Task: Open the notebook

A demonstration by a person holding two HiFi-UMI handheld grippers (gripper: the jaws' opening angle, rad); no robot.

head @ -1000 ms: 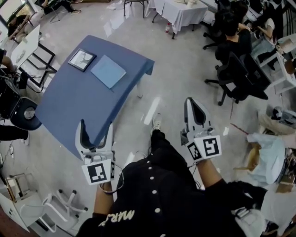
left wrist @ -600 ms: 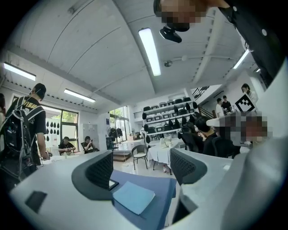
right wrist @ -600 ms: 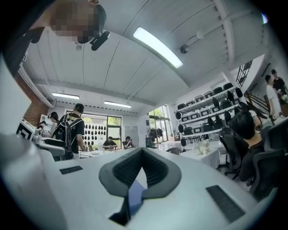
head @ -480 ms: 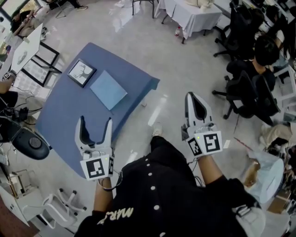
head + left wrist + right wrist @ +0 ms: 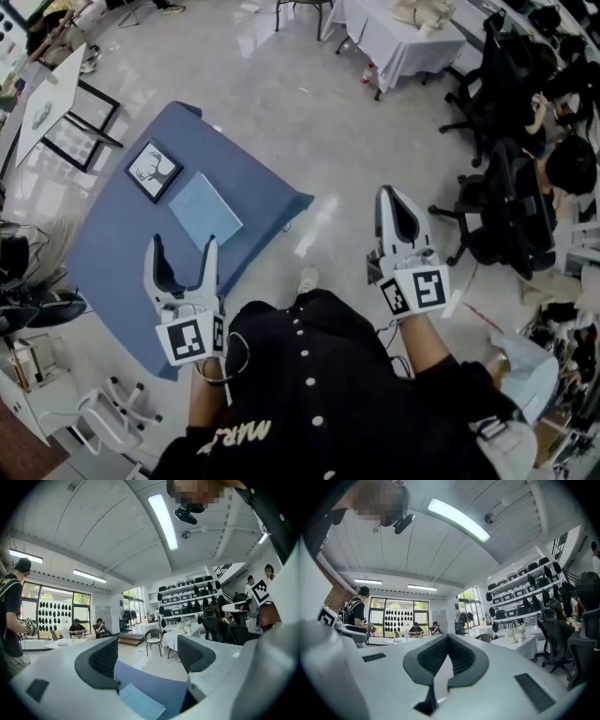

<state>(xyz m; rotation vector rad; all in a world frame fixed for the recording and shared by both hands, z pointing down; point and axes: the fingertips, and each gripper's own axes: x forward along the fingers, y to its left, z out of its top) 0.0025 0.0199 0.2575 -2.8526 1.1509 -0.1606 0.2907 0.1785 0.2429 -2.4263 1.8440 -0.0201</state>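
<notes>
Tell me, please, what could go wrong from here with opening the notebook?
The notebook lies closed and flat on the blue table, so a claw may push it instead of lifting the cover. The framed picture lies close beside it and could get knocked. The right claw is shut, so it cannot grip yet.

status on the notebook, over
Left tool open, empty. Right tool shut, empty. Notebook closed on blue table, untouched. Nothing in the way.

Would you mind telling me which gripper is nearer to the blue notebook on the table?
Left. The left gripper is at the table, just short of the notebook; the right gripper is over the floor, far to its right.
</notes>
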